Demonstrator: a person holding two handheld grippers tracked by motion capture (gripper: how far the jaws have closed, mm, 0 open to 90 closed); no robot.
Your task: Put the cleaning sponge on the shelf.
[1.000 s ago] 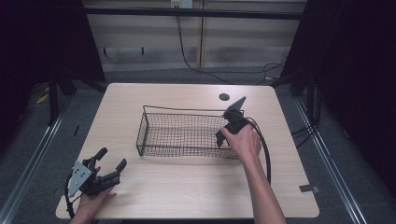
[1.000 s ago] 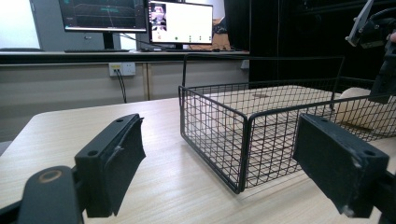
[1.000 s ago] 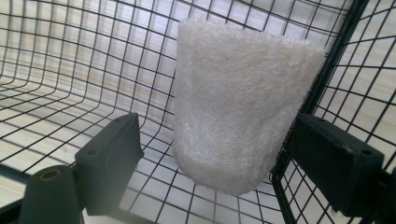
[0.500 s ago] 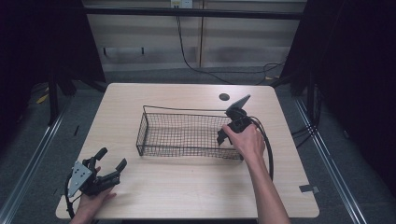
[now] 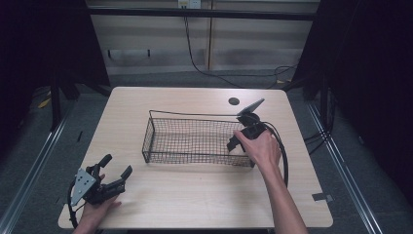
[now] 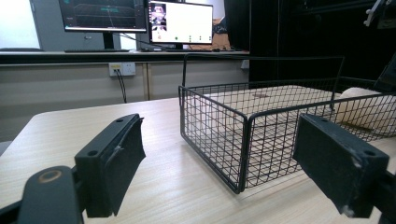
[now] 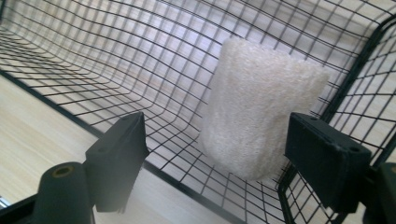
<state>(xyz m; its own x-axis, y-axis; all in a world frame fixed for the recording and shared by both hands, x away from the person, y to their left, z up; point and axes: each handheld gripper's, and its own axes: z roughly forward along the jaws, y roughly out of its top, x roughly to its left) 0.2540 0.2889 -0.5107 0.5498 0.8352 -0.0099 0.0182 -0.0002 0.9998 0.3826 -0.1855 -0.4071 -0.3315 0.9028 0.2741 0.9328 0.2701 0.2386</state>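
A black wire basket (image 5: 195, 158) stands in the middle of the wooden table (image 5: 195, 200). A white, fuzzy rolled cloth (image 7: 261, 107) stands in the basket's near right corner, and it shows pale through the mesh (image 6: 359, 105) in the left gripper view. My right gripper (image 5: 234, 145) reaches into that corner from the right end. It is open (image 7: 215, 140), with one jaw on each side of the roll and a gap to both. My left gripper (image 5: 117, 165) rests open at the table's near left, pointing at the basket (image 6: 233, 135) with nothing between its jaws (image 6: 219, 154).
A round cable hole (image 5: 234, 101) lies in the tabletop behind the basket. The right gripper's cable (image 5: 285, 156) loops along the table's right side. Monitors (image 6: 182, 21) and a wall socket (image 6: 121, 69) stand beyond the far edge. Bare tabletop lies between the left gripper and the basket.
The right hand and its gripper have shifted slightly to the right at the basket's right end. The left gripper and the basket have stayed put.
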